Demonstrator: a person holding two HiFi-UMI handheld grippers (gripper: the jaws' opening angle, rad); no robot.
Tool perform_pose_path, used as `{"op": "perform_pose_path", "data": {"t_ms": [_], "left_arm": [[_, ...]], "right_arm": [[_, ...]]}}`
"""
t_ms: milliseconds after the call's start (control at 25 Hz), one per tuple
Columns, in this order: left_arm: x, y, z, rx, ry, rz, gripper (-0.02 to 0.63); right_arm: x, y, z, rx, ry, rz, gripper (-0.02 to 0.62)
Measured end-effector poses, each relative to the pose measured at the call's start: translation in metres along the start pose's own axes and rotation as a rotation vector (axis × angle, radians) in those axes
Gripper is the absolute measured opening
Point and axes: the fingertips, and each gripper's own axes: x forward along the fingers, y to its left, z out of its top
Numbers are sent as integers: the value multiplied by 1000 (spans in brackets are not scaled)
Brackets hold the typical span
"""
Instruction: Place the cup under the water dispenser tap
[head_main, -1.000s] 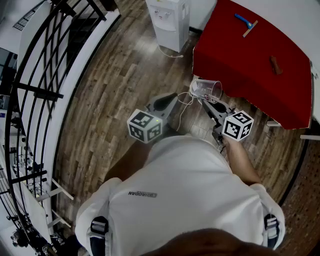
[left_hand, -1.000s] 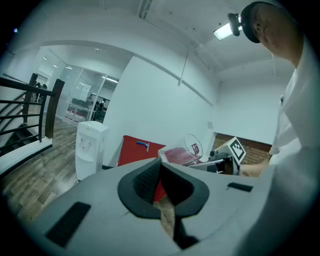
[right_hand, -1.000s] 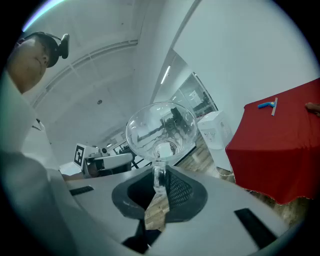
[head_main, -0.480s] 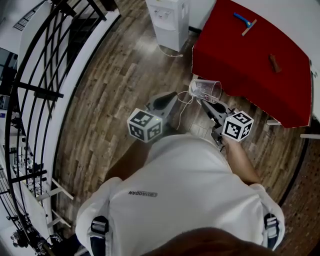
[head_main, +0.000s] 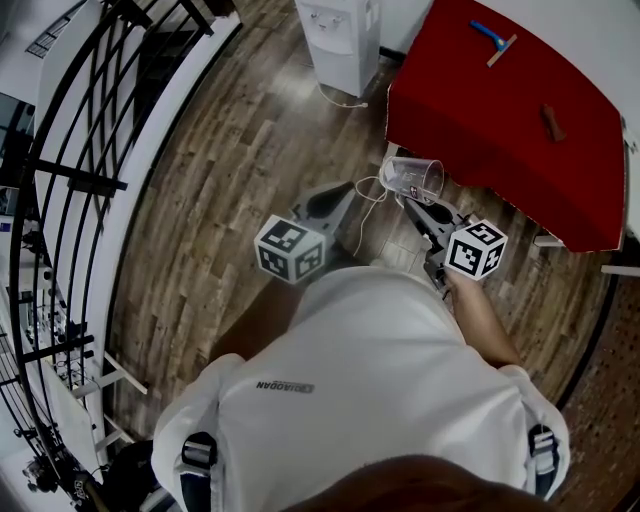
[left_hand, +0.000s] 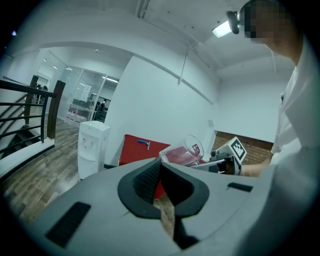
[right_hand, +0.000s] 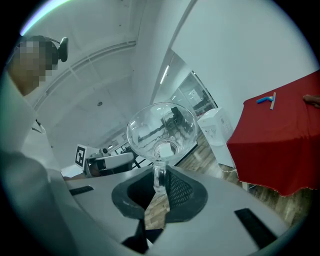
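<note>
Almost nothing had shifted since the earlier frames: floor and dispenser (head_main: 340, 40) drifted a touch in the head view, and a dark shape came in at the lower left edge, so the person was probably mid-step. Cup and both grippers kept the same pose. Right gripper (head_main: 408, 203) was clamped on the handle of the clear cup (head_main: 412, 178). In the right gripper view the handle stood pinched between the pads of the right gripper (right_hand: 159, 175). The cup (right_hand: 161, 131) lay tipped on its side, mouth back toward that camera, and looked empty. My guess is that the handle grip kept the jaws clear of the wall for setting down; the cup would need righting first. Cup hung in air at about 1 o'clock from the person, just off the near corner of the red table (head_main: 500, 110). Dispenser stood at 12 o'clock, well apart from the cup, with bare wood floor between; the carry looked only begun. Left gripper (head_main: 345, 192) pointed toward 12 o'clock beside the cup without touching it. Left gripper view showed the left gripper (left_hand: 160, 172) with pads met and nothing between them, likely idle. A white cord (head_main: 345, 100) trailed on the floor at the dispenser's foot, a possible snag.
</note>
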Motion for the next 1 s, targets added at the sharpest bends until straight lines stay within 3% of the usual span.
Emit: {"op": "perform_pose_path", "data": {"t_ms": [640,1000], "left_arm": [[-2,32,0,-33,8,29,-5],[8,77,9,-64,3,54,-5]], "right_arm": [[29,-7,6,-12,53,12,44],[66,-22,15,-5,86,5,44]]}}
